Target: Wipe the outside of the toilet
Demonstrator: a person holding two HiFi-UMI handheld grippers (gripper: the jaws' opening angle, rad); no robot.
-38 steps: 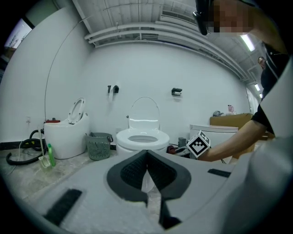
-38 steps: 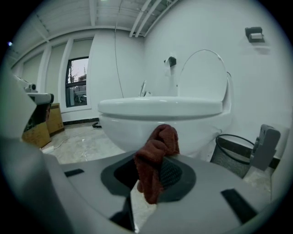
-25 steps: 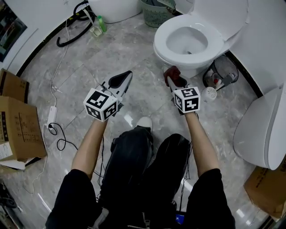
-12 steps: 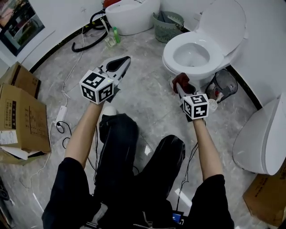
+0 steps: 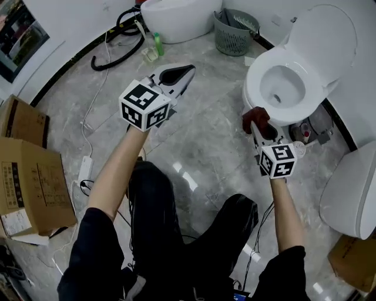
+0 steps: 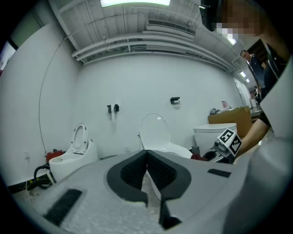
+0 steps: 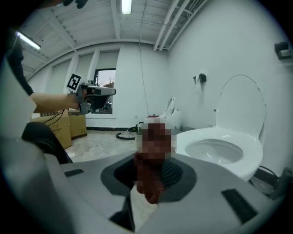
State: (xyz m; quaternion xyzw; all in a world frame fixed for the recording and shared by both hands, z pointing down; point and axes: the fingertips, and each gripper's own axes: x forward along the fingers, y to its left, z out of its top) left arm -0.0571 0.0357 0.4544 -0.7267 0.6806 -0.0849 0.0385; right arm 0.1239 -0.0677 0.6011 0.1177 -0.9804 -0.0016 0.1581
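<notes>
The white toilet [image 5: 281, 88] stands at the upper right with its lid [image 5: 324, 34] up. My right gripper [image 5: 257, 120] is shut on a dark red cloth [image 5: 255, 116], held just in front of the bowl's outer front wall; whether it touches is unclear. In the right gripper view the cloth [image 7: 149, 180] sits between the jaws with the toilet [image 7: 219, 151] close on the right. My left gripper [image 5: 183, 74] hovers over the floor left of the toilet, jaws shut on nothing. Its closed tips [image 6: 146, 154] point toward the toilet [image 6: 160, 139].
A grey basket [image 5: 234, 24], a second white fixture [image 5: 176, 16], a black hose [image 5: 114, 36] and a green bottle [image 5: 158, 43] lie along the far wall. Cardboard boxes [image 5: 29, 176] and a white cable [image 5: 85, 167] lie left. A small bin [image 5: 317, 126] and another white fixture [image 5: 351, 182] stand right.
Both grippers have moved forward, toward the toilet. The right gripper with the cloth has come up close to the bowl's front; the left gripper has risen and stayed shut.
</notes>
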